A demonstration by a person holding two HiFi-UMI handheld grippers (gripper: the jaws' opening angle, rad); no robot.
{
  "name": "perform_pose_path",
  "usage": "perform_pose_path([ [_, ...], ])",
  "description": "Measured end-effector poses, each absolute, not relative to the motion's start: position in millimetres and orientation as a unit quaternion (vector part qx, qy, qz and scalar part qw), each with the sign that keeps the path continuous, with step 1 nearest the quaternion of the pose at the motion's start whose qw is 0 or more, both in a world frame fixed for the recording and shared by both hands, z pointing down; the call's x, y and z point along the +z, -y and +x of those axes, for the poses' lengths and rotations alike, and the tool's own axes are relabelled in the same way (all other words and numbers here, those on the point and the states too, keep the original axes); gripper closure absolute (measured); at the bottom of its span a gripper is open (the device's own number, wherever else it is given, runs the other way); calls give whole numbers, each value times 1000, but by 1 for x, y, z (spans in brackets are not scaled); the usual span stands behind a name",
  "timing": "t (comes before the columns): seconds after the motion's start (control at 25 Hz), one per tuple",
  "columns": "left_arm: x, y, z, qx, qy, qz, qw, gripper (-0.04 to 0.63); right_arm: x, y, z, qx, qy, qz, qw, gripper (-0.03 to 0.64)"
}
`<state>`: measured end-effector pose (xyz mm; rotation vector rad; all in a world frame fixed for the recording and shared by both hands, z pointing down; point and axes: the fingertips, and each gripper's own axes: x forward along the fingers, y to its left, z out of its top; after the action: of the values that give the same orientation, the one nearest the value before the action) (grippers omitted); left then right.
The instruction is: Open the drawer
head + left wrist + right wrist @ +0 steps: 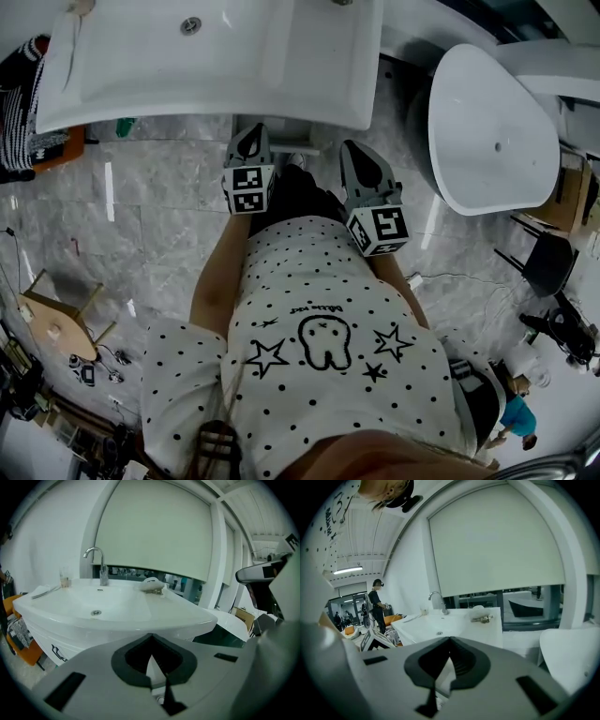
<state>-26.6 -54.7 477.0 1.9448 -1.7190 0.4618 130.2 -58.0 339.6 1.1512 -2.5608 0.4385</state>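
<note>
Nearest to me, my left fingers [250,141] and right fingers [362,157] are both pressed fully together with nothing between them, held side by side in front of my chest and pointing at the basin [216,56]. Ahead and below the left fingers [150,637], down to their left, lies the white panel under the basin's rim, which I judge to be the drawer [44,641]. Its long axis runs along the basin front, across the line of my fingers. A dark mark on it may be a pull; I cannot tell. The left fingers are nearer. Farthest back stands the tap [96,564].
</note>
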Motion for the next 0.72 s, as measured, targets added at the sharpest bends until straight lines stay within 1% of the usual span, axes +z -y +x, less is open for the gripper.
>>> perform_pose_path([
  [0.4, 444, 70, -31, 153, 636, 723, 222, 592, 323, 64, 133, 125, 895, 404, 141, 603],
  [0.72, 409, 75, -29, 117, 644, 728, 203, 592, 316, 72, 136, 104, 896, 407, 141, 603],
])
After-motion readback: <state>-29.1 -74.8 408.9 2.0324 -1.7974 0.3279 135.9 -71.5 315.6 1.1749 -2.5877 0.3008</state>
